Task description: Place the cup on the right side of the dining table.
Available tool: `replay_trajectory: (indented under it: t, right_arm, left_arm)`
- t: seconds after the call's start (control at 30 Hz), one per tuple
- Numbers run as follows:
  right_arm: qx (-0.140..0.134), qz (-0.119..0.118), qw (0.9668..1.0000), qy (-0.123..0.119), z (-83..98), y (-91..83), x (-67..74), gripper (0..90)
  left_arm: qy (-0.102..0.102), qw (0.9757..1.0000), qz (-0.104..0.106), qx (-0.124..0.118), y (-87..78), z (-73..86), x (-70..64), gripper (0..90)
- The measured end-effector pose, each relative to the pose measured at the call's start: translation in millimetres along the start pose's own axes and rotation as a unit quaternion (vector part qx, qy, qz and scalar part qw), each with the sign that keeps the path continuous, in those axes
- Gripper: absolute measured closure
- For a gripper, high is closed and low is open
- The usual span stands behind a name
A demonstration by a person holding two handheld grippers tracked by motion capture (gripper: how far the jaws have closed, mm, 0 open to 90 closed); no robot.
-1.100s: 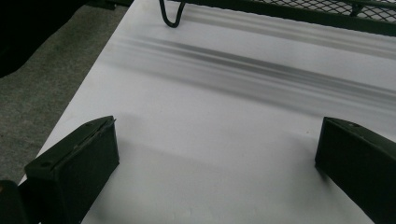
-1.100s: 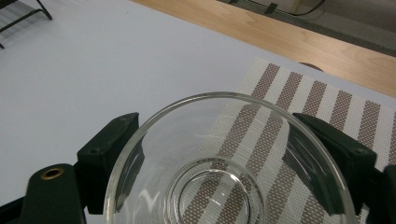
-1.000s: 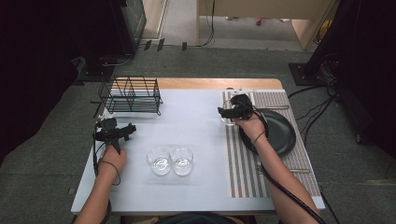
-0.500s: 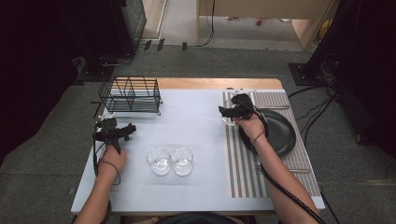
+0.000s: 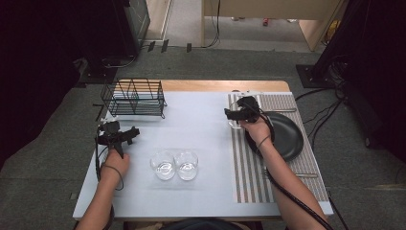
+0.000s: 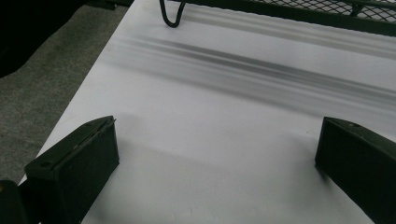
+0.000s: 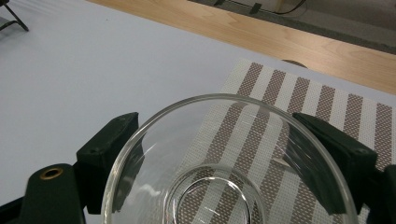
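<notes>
My right gripper (image 5: 232,114) hovers over the far left corner of the striped placemat (image 5: 249,167). It is shut on a clear glass bowl (image 5: 234,120). In the right gripper view the bowl (image 7: 224,186) sits upright between the two jaws, its rim against both, and the right gripper (image 7: 215,119) frames it. My left gripper (image 5: 133,132) rests low over the left side of the white table, open and empty. In the left gripper view the left gripper (image 6: 217,126) has bare table between its wide jaws.
Two more clear glass bowls (image 5: 163,165) (image 5: 186,164) stand side by side near the table's front centre. A black wire rack (image 5: 134,98) (image 6: 280,7) sits at the far left. A black plate (image 5: 287,136) lies on the placemat beside my right hand.
</notes>
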State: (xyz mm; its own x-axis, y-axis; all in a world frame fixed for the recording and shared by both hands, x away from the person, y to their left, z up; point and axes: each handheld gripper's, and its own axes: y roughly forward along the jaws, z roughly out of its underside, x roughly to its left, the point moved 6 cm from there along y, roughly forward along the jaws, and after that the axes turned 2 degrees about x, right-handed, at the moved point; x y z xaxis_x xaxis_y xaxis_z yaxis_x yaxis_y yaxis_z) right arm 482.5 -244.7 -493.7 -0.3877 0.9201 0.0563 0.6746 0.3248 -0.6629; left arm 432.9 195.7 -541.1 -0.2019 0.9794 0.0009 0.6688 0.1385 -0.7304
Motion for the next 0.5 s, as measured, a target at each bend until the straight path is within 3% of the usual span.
replay_trajectory:
  t: [0.5]
  right_arm:
    - [-0.002, -0.006, 1.0, 0.005, 0.7, -0.2, -0.1, 16.9]
  left_arm:
    - [0.0, 1.0, 0.0, 0.0, 0.0, 0.0, 0.0, 0.0]
